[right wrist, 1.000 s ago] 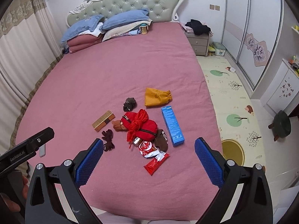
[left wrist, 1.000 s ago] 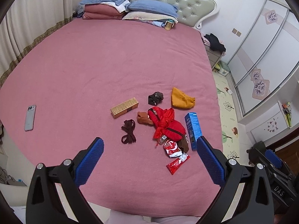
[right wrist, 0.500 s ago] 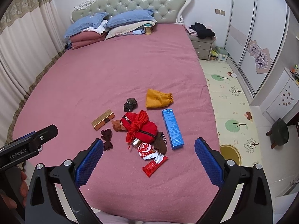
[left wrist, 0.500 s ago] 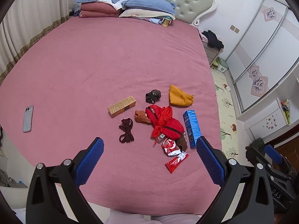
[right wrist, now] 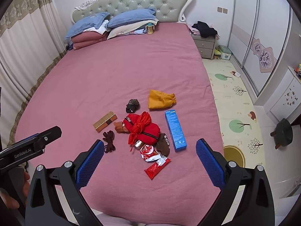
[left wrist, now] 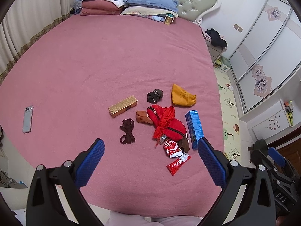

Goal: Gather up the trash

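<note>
1. Left wrist view: the left gripper [left wrist: 150,150] hangs above the near edge of the bed [left wrist: 94,66], jaws spread wide and empty. The trash lies ahead and slightly right of it: a red wrapper [left wrist: 177,164] nearest, a torn red-and-white packet [left wrist: 172,147] just beyond, a blue box [left wrist: 194,129] by the right finger, a tan box [left wrist: 123,106] further ahead. Among them lie a red pouch [left wrist: 167,125], an orange pouch [left wrist: 182,96] and dark cloth bits. Nothing seems collected yet; I judge the task barely begun. A phone [left wrist: 27,118] rests far left.

2. Right wrist view: the right gripper [right wrist: 149,150] is likewise wide open and holds nothing. The red wrapper [right wrist: 157,167] sits between its fingers, just ahead; the blue box [right wrist: 175,130] is ahead-right. No bin shows in either view.

3. The surface is a soft pink bedspread, pillows [right wrist: 129,18] and a padded headboard [right wrist: 131,5] far ahead, wardrobe doors [right wrist: 263,28] and a patterned floor mat [right wrist: 235,103] to the right.
</note>
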Demonstrator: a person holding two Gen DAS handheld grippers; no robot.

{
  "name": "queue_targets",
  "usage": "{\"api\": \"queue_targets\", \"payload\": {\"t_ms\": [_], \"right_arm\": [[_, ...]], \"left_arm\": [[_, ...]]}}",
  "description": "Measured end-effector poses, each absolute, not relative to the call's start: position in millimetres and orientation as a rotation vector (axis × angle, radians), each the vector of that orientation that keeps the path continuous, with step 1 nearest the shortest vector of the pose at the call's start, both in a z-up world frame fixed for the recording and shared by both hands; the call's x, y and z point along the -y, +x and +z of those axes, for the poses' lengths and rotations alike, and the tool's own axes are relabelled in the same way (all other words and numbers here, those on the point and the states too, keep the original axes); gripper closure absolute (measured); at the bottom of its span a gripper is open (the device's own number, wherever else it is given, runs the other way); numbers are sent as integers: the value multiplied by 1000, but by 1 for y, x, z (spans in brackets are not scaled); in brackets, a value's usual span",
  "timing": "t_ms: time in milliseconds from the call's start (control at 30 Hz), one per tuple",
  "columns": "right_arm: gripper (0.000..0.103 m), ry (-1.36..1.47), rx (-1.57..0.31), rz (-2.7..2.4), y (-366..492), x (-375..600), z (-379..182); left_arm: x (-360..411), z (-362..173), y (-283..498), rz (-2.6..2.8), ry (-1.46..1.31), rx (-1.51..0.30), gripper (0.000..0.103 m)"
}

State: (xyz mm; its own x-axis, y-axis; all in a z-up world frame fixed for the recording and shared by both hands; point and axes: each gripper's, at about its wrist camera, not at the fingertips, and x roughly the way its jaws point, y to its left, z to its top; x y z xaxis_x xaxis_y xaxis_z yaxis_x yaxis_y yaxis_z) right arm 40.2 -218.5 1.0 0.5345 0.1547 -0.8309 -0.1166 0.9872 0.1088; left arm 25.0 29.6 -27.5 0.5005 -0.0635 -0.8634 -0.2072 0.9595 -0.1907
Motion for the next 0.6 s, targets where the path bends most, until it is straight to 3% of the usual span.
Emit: {"api": "queue_targets", "payload": {"t_ms": [600], "right_arm": [[9, 38, -1012, 180, 55, 218, -5]], "left_arm": [[-25, -36, 42, 76, -286, -1079, 4]]}}
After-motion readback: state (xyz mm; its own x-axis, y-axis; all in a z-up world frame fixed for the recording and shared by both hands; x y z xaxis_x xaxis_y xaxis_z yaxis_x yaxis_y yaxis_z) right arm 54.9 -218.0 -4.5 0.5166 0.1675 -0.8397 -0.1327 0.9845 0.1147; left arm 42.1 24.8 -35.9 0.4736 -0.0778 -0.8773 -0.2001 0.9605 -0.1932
